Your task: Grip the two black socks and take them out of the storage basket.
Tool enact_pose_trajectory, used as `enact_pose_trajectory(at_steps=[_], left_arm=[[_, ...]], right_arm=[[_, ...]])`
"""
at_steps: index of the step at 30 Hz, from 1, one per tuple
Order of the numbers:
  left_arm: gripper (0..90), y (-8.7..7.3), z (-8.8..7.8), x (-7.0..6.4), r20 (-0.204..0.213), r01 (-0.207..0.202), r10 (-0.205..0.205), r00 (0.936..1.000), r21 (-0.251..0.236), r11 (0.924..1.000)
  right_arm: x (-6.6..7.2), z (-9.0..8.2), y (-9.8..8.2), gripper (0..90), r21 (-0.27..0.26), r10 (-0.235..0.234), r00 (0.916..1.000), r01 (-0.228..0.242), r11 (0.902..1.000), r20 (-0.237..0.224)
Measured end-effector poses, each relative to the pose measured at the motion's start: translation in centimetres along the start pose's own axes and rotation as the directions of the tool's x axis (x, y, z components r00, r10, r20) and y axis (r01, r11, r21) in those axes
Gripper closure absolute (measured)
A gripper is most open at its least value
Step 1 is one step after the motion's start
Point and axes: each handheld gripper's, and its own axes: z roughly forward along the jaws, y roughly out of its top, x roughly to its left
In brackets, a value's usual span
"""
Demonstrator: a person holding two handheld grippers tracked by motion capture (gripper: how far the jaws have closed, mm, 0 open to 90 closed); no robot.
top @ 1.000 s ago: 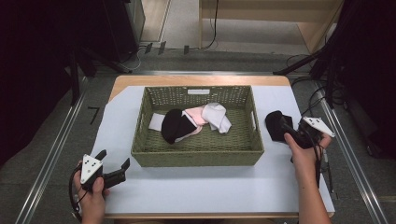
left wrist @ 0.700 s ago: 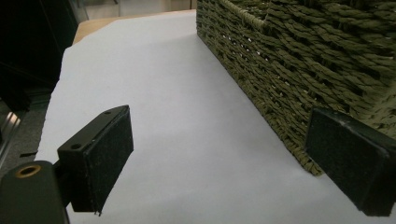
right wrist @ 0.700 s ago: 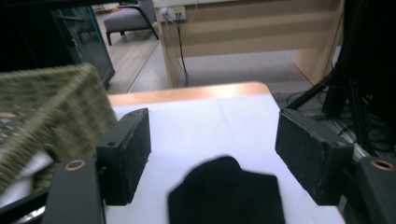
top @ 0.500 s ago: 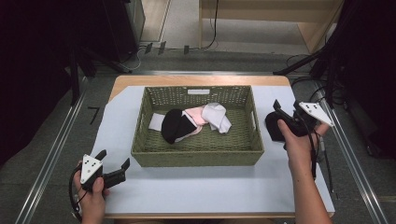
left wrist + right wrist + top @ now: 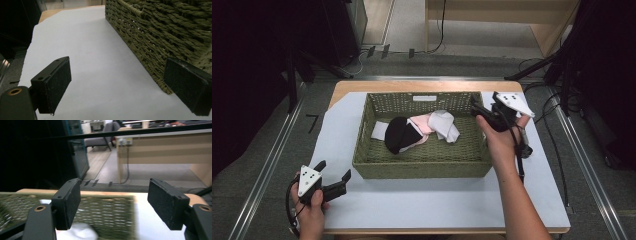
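The right tongs [image 5: 479, 111] have risen from the table [image 5: 422, 205] at the right of the basket [image 5: 422, 167] and now hang over its right rim. A second ago a black sock was between their jaws beside the basket; now the jaws stand spread with nothing between them. I cannot tell where that sock lies now. In the basket are a black sock [image 5: 397, 134], a pink sock [image 5: 419, 125] and a white sock [image 5: 446, 124]. The left tongs [image 5: 334, 180] rest spread at the near left corner.
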Motion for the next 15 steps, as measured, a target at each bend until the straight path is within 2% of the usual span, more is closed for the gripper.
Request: enact_pose_trajectory(at_steps=[1,3,4,5,6,8,11,14,15], left_arm=[[9.3,0.0,0.0,0.0,0.001,0.002,-0.002,1.0000,-0.001,1.0000],[9.3,0.0,0.0,0.0,0.000,0.004,-0.004,1.0000,0.002,1.0000],[9.3,0.0,0.0,0.0,0.001,0.006,-0.006,1.0000,-0.002,1.0000],[9.3,0.0,0.0,0.1,0.002,0.007,-0.007,1.0000,-0.002,1.0000],[9.3,0.0,0.0,0.1,0.002,0.007,-0.007,1.0000,-0.002,1.0000],[9.3,0.0,0.0,0.1,0.004,0.008,-0.008,1.0000,-0.002,1.0000],[9.2,0.0,0.0,0.1,0.007,0.011,-0.011,0.9999,-0.004,0.9999],[9.3,0.0,0.0,0.1,0.007,0.011,-0.011,0.9999,-0.003,0.9999],[9.3,0.0,0.0,0.1,0.008,0.011,-0.011,0.9999,-0.003,0.9999]], right_arm=[[1.3,0.7,-0.1,28.1,0.009,-0.019,0.9996,0.020,0.9998,-0.022],[2.6,1.5,-0.3,28.3,0.018,-0.034,0.9986,0.035,0.9992,-0.040],[2.6,1.5,-0.3,28.3,0.018,-0.034,0.9986,0.035,0.9992,-0.040],[3.8,2.2,-0.6,29.0,0.025,-0.046,0.9972,0.048,0.9986,-0.059],[3.8,2.2,-0.6,29.0,0.025,-0.046,0.9972,0.048,0.9986,-0.059],[5.4,3.3,-1.2,31.1,0.038,-0.056,0.9942,0.059,0.9975,-0.092],[6.9,4.4,-2.1,33.4,0.047,-0.078,0.9912,0.084,0.9954,-0.107],[8.2,5.6,-3.0,34.4,0.096,-0.100,0.9858,0.114,0.9889,-0.135],[8.2,5.6,-3.0,34.4,0.096,-0.100,0.9858,0.114,0.9889,-0.135]])
